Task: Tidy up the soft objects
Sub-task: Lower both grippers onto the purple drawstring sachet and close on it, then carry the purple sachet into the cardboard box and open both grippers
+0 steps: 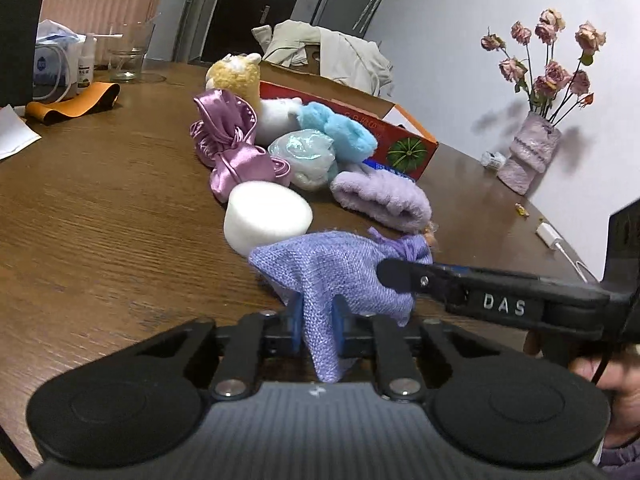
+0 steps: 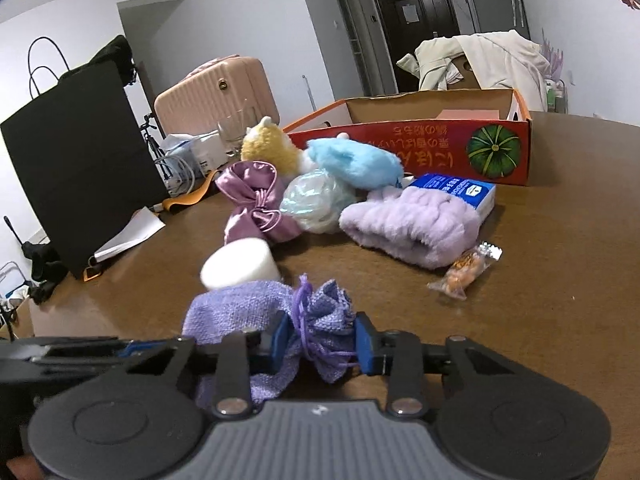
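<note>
A lavender woven drawstring pouch (image 1: 332, 276) hangs between both grippers above the brown table. My left gripper (image 1: 318, 322) is shut on the pouch's bottom corner. My right gripper (image 2: 322, 344) is shut on its gathered neck (image 2: 324, 320); its finger (image 1: 404, 276) reaches in from the right in the left wrist view. Beyond lie a white foam cylinder (image 1: 266, 214), a pink satin bag (image 1: 230, 140), an iridescent bundle (image 1: 306, 158), a blue plush (image 1: 340, 128), a purple fuzzy cloth (image 1: 384, 198) and a yellow plush (image 1: 236, 74). An open red cardboard box (image 2: 432, 142) stands behind them.
A snack packet (image 2: 466, 274) and a blue tissue pack (image 2: 456, 192) lie at the right. A vase of dried roses (image 1: 532, 152), a white adapter (image 1: 550, 236), a glass bowl (image 1: 128, 52), an orange strap (image 1: 76, 106) and a black bag (image 2: 80, 168) stand around the table (image 1: 100, 200).
</note>
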